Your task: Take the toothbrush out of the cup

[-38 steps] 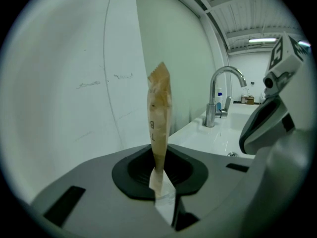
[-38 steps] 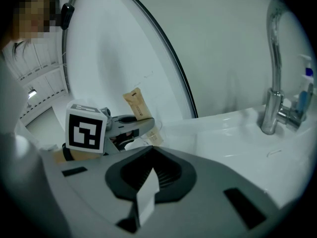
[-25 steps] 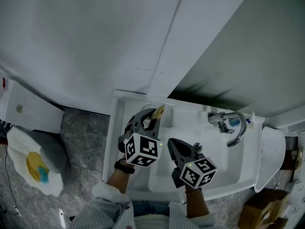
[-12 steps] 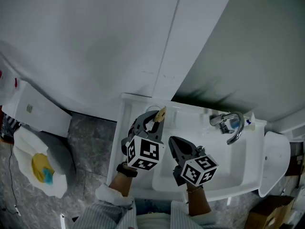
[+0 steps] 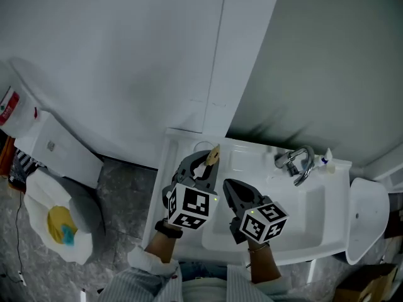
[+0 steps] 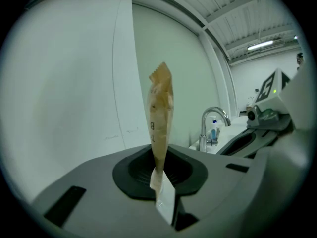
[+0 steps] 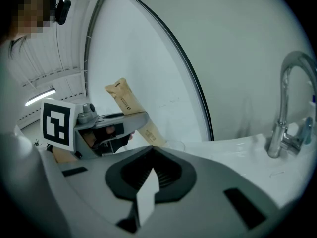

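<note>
Above the white sink [image 5: 308, 222], a paper-wrapped toothbrush [image 6: 159, 108] is clamped by the left gripper [image 6: 159, 182]; the jaws of the right gripper [image 7: 147, 187] are closed on nothing.

A pale white panelled wall [image 5: 126, 55] with a vertical seam rises behind a white ceramic sink counter [image 5: 158, 178] bearing a curved chrome faucet [image 5: 310, 162]. Mottled grey stone floor [image 5: 123, 190] lies left; a ceiling strip light [image 6: 260, 45] glows.
</note>
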